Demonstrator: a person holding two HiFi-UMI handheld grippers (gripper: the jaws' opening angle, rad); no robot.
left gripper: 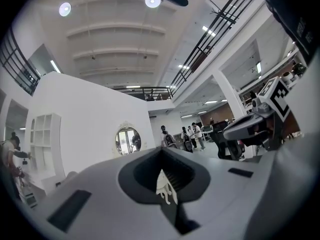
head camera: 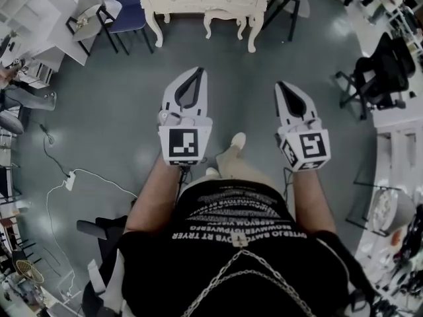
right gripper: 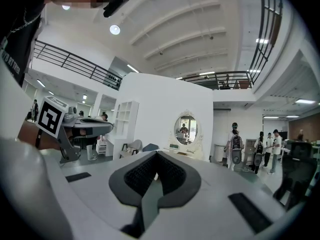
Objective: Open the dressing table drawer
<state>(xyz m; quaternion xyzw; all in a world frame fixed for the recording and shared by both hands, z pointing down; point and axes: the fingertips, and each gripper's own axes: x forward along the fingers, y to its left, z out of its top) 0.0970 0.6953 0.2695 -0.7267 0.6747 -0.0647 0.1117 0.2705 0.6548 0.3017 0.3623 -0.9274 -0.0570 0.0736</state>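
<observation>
The cream dressing table [head camera: 205, 2] stands at the far side of the grey floor, its drawer fronts [head camera: 198, 4] facing me and closed. Its oval mirror [right gripper: 186, 128] shows ahead in the right gripper view and as the mirror [left gripper: 127, 140] in the left gripper view. My left gripper [head camera: 199, 71] is held out level, well short of the table, jaws shut with nothing between them. My right gripper [head camera: 283, 84] is beside it, also shut and empty. Each gripper's own view shows its tips meeting: the left gripper [left gripper: 161, 151] and the right gripper [right gripper: 156, 154].
A grey chair [head camera: 89, 12] and a blue chair [head camera: 129, 5] stand left of the table. A black office chair [head camera: 380, 71] is at the right. A cable with a power strip [head camera: 69, 180] lies on the floor at left. People [right gripper: 235, 144] stand right of the mirror.
</observation>
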